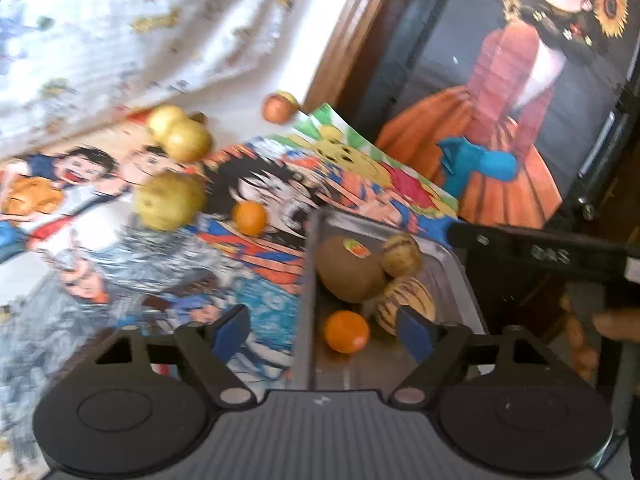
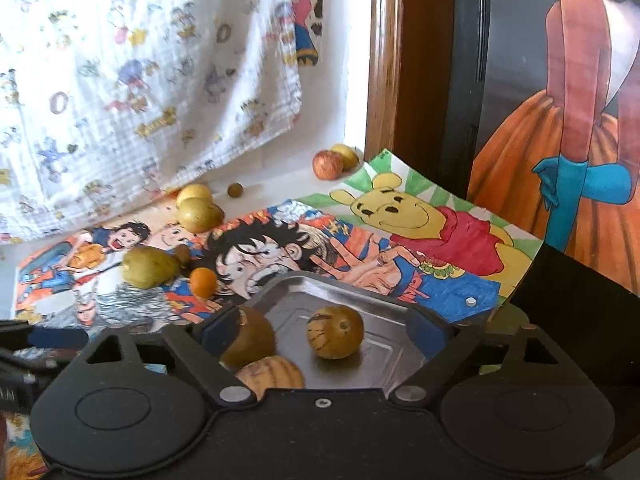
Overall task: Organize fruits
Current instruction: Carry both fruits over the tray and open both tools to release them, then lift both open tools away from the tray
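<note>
A metal tray [image 1: 444,276] holds a brown kiwi [image 1: 350,270], a small round striped fruit [image 1: 401,256], a striped melon-like fruit [image 1: 416,300] and an orange [image 1: 346,332]. My left gripper [image 1: 324,330] is open over the tray's near end, and the orange lies loose between its blue pads. In the right wrist view my right gripper [image 2: 323,332] is open above the tray [image 2: 384,320]. The round striped fruit [image 2: 335,332] sits free between its fingers, with the kiwi [image 2: 248,340] by the left finger.
Loose on the cartoon posters lie a second orange [image 1: 250,218], a green pear [image 1: 168,200], two yellow fruits [image 1: 180,134] and a red apple [image 1: 278,108]. A patterned cloth [image 2: 140,80] hangs behind. A dark cabinet with a painted figure [image 1: 520,100] stands to the right.
</note>
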Motion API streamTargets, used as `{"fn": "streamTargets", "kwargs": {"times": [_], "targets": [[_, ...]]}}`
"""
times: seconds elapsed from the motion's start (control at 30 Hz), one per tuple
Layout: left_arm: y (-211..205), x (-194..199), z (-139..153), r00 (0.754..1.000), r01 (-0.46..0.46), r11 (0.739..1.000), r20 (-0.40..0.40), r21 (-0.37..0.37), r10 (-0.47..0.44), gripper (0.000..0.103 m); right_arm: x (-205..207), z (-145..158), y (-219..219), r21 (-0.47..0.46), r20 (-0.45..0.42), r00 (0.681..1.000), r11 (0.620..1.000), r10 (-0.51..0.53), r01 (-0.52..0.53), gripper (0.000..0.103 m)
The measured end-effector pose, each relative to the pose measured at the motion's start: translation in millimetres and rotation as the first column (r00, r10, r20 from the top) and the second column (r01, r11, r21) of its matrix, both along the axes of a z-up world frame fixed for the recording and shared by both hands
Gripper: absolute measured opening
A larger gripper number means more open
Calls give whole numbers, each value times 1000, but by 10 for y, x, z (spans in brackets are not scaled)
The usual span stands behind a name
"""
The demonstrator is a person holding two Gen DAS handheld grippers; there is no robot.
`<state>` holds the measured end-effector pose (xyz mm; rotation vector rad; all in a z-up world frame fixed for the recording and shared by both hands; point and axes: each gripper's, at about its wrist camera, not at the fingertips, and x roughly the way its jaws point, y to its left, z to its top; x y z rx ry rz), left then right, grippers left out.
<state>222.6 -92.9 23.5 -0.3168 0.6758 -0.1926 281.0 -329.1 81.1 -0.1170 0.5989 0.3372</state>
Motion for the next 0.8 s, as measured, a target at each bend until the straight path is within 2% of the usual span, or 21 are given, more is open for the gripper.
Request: {"fn": "streamTargets", "kwargs": {"times": [0.1,0.17,0.4,0.8], "targets": [[111,-129,101,999,-47,999,27,9,47,100,-228,79,60,2,23,1000,1000,8,-8,98],[183,-225,169,996,-72,997,46,16,72,102,-381,119,97,5,36,999,1000,11,-11,102],[354,-551,255,989,-143,987,54,71,139,102,-880,118,226,12,34,999,1000,-1,1,102],[660,-965,175,983,-181,971,14,155,181,102,-1578,-202,474,40,-104,990,994,-93,98,102]]}}
